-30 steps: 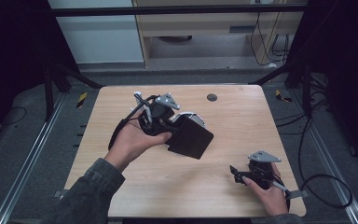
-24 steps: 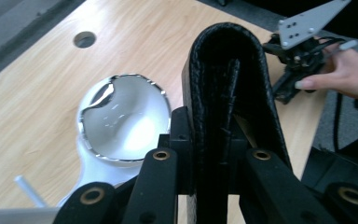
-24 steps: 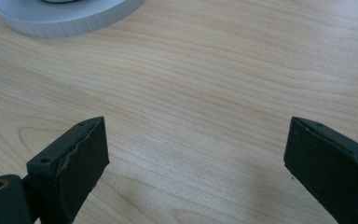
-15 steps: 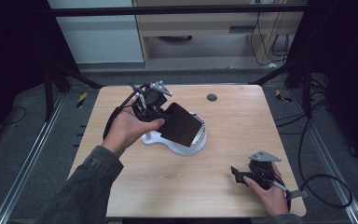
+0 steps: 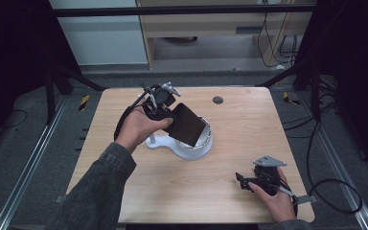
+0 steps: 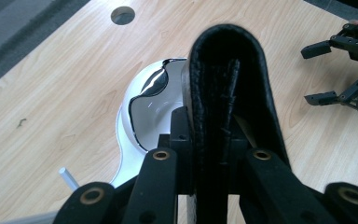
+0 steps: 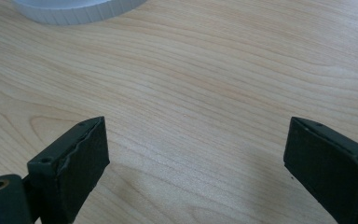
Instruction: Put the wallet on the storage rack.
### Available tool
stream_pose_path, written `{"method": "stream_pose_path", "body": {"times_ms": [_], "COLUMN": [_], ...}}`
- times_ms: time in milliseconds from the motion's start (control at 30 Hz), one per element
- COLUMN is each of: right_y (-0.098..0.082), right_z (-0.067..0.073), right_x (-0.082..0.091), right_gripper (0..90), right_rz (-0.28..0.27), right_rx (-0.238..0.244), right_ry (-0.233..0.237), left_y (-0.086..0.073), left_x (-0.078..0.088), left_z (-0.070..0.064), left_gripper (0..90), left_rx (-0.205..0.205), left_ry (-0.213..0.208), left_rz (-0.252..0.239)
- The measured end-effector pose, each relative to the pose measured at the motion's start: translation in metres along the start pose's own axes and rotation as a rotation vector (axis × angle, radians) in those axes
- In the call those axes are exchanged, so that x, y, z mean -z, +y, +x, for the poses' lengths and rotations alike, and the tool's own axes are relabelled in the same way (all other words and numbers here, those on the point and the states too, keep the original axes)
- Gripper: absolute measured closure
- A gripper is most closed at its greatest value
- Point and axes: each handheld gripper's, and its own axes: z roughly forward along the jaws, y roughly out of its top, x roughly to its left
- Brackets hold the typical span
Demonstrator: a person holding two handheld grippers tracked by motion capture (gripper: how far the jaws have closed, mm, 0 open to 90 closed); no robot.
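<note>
The left hand-held gripper (image 5: pixel 170 112), clamped on the black wallet (image 5: pixel 188 125), has carried it from beside the white dish (image 5: pixel 182 148) to just above it, so setting it down seems next, while the right hand-held gripper (image 5: pixel 242 181) rests wide open nearby.

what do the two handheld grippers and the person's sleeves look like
Both the left gripper and right gripper are black linkage frames with brass-coloured pivots, flat black padded jaws and trailing black cables; each carries a grey three-cornered plate on top. The left forearm wears a dark grey-green sleeve.
</note>
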Motion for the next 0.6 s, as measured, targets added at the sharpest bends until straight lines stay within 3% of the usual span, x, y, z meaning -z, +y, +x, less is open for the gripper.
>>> {"method": "stream_pose_path", "body": {"times_ms": [100, 600], "right_y": [0.0, 0.0], "right_z": [0.001, 0.003], "right_x": [0.0, -0.003], "right_gripper": [6.8, 6.5], "right_rz": [-0.002, 0.024], "right_rx": [0.007, 0.001], "right_ry": [0.005, 0.012], "left_y": [0.003, 0.001], "left_x": [-0.005, -0.039], "left_z": [0.0, 0.008], "left_gripper": [79.7, 79.6], "left_rx": [-0.004, 0.013], "left_ry": [0.012, -0.035], "left_rz": [0.011, 0.055]}}
